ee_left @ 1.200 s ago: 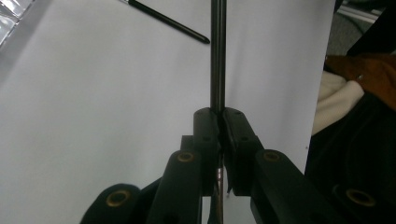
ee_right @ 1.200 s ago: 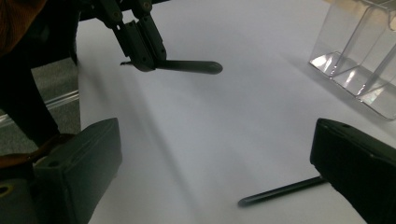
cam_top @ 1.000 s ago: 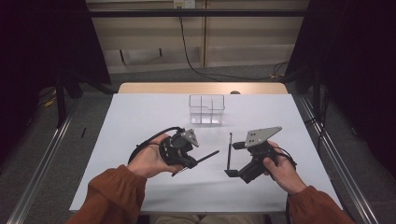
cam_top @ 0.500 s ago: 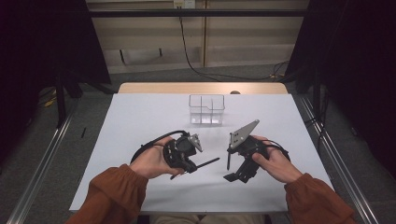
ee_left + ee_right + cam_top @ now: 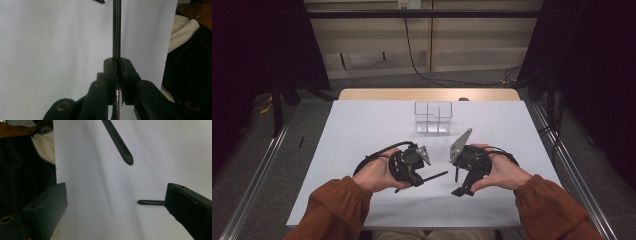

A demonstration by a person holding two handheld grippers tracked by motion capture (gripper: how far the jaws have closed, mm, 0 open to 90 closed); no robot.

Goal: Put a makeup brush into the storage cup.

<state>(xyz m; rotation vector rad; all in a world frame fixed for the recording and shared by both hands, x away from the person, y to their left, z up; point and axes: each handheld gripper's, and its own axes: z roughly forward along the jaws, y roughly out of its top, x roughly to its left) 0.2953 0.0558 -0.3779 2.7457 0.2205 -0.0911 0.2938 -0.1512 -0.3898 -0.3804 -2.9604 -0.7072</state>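
The left gripper (image 5: pixel 409 165) sits near the middle of the white table (image 5: pixel 362 130), a little toward its near edge, held in the person's left hand (image 5: pixel 377 172); its jaws are clamped together on a thin dark metal rod (image 5: pixel 116 30), which runs straight out from between the pads in the left gripper view; in the high view the rod (image 5: pixel 432 176) juts out level toward the right gripper (image 5: pixel 464 172), its free end just short of it. The right gripper is held in the right hand (image 5: pixel 499 172), just right of the table's middle, tilted so that its grey three-cornered plate (image 5: pixel 460 146) stands on edge; its jaws stand wide apart with nothing between the pads; in the right gripper view the rounded tip of the rod (image 5: pixel 125 153) hangs above the gap between them, and a second slim dark pin (image 5: pixel 150 202) pokes out beside the right-hand jaw, its source hidden. A clear plastic box with compartments (image 5: pixel 433 118) stands toward the table's far edge, well apart from both grippers; both forearms wear rust-orange sleeves (image 5: pixel 337 207).
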